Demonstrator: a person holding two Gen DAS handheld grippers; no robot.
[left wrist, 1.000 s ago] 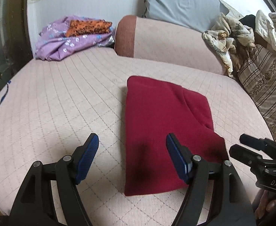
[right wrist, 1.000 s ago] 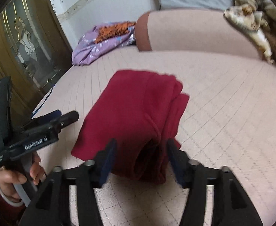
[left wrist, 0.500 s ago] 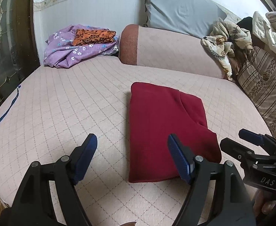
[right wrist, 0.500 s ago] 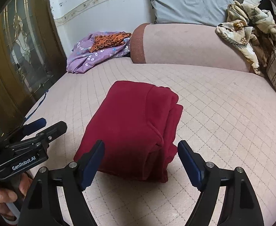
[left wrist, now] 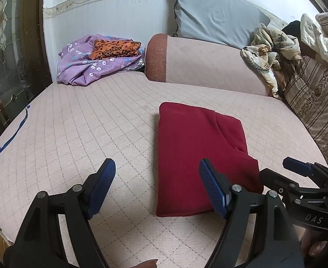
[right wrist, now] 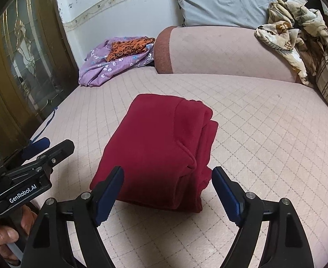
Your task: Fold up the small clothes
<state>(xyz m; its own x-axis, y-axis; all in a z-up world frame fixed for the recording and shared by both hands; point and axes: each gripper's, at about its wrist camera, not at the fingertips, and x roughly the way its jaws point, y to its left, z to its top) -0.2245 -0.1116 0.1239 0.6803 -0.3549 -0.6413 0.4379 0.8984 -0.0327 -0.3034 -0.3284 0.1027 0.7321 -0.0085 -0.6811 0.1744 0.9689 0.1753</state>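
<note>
A dark red garment (left wrist: 197,154) lies folded into a thick rectangle on the pink quilted bed (left wrist: 85,134); it also shows in the right wrist view (right wrist: 161,147), with its layered edges on the right side. My left gripper (left wrist: 157,187) is open and empty, held above the bed near the garment's near left corner. My right gripper (right wrist: 167,192) is open and empty, just short of the garment's near edge. Each gripper shows in the other's view: the right one (left wrist: 298,178) and the left one (right wrist: 41,154).
A purple floral cloth with an orange patterned piece (left wrist: 101,60) lies at the back left. A pink bolster (left wrist: 204,62) and grey pillow (left wrist: 217,17) stand behind. Crumpled beige fabric (left wrist: 273,51) and a striped cushion (left wrist: 316,109) are at the right. A glass door (right wrist: 18,67) is left.
My right gripper opened off the red garment's near edge and both grippers pulled back and up. The garment lies still, folded.
</note>
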